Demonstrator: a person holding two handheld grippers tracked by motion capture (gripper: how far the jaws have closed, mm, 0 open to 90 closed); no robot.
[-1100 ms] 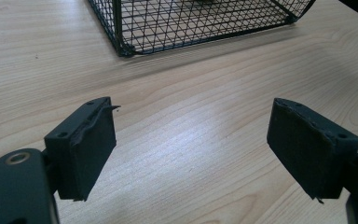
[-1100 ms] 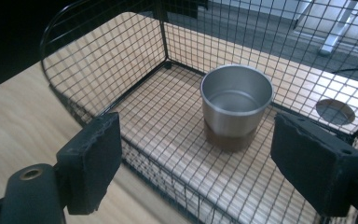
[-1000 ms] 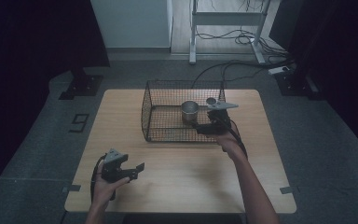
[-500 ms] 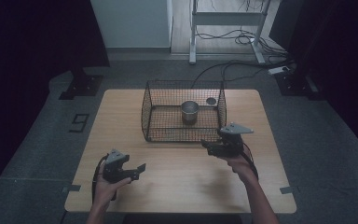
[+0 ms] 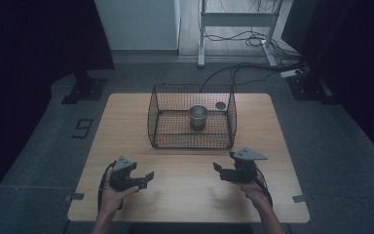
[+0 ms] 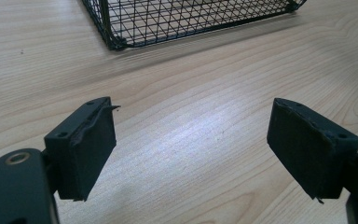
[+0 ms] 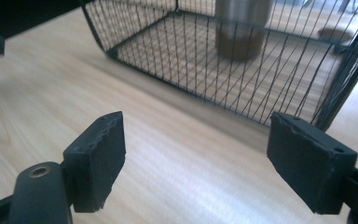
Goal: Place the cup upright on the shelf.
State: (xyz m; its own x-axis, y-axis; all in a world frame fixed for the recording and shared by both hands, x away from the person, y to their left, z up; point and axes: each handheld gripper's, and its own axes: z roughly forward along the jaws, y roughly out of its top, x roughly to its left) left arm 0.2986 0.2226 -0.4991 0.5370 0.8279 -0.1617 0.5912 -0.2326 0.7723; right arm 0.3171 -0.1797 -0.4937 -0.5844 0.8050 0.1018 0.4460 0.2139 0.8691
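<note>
Resting in wire basket (image 5: pixel 193 139): one steel cup (image 5: pixel 198 117), maybe one lid (image 5: pixel 220 105); both grippers' fingers wide, empty.

**My right gripper pulls back from the basket**

My right gripper (image 5: pixel 220 171) is no longer up at the right side of the black wire-mesh basket (image 5: pixel 193 145), beside the small steel cup (image 5: pixel 198 117). It now sits lower and nearer to me, over the bare light wooden table (image 5: pixel 185 200) in front of the basket. Its jaws have just been closing a little, nothing between them, yet they stand apart.
</note>
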